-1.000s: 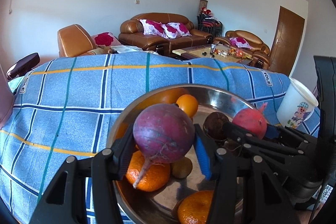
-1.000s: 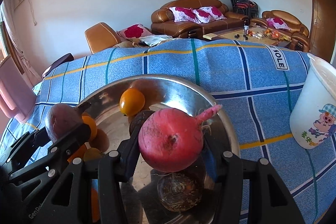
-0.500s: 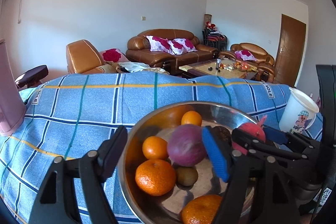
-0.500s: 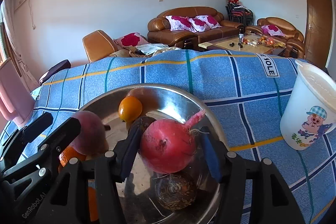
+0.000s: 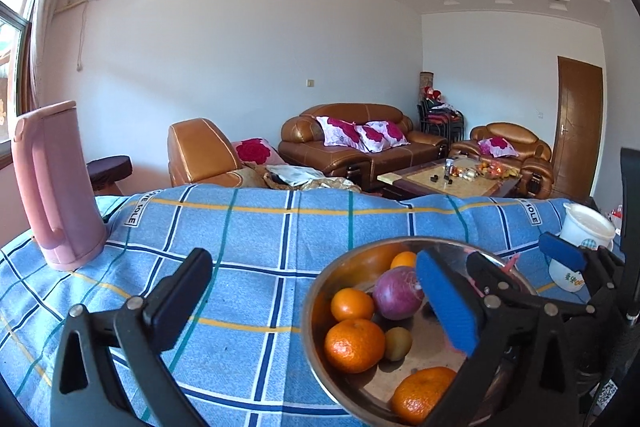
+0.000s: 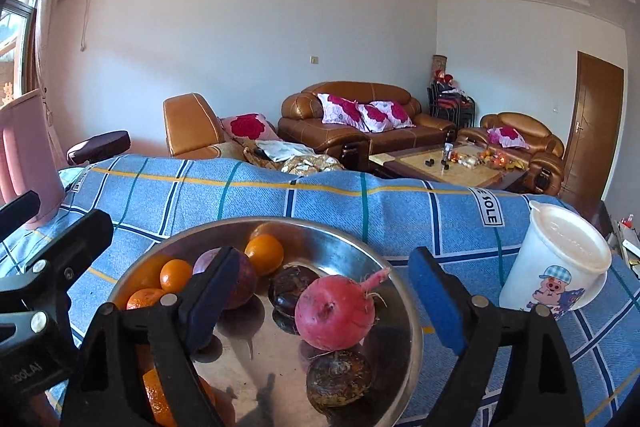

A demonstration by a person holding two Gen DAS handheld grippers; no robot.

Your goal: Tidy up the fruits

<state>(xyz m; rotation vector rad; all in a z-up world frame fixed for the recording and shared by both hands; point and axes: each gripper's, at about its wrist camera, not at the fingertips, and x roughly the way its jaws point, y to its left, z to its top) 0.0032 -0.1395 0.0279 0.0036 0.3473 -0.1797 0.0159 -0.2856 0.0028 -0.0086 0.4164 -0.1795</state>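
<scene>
A steel bowl (image 6: 404, 291) (image 5: 308, 331) sits on the blue checked cloth. It holds a purple round fruit (image 5: 398, 293) (image 6: 242, 281), a red radish-like fruit (image 6: 336, 313), several oranges (image 5: 354, 345) (image 6: 264, 253), a small green-brown fruit (image 5: 398, 343) and two dark brown fruits (image 6: 340, 377). My left gripper (image 5: 316, 303) is open and empty, raised above the bowl's left edge. My right gripper (image 6: 324, 297) is open and empty, its fingers standing either side of the red fruit, which rests in the bowl.
A pink jug (image 5: 52, 187) stands at the far left of the cloth. A white lidded cup (image 6: 556, 267) (image 5: 582, 243) with a pig picture stands right of the bowl. Sofas and a coffee table lie beyond the table's far edge.
Both grippers have opened and drawn back and up. The purple fruit and the red fruit left the jaws and now lie in the bowl.
</scene>
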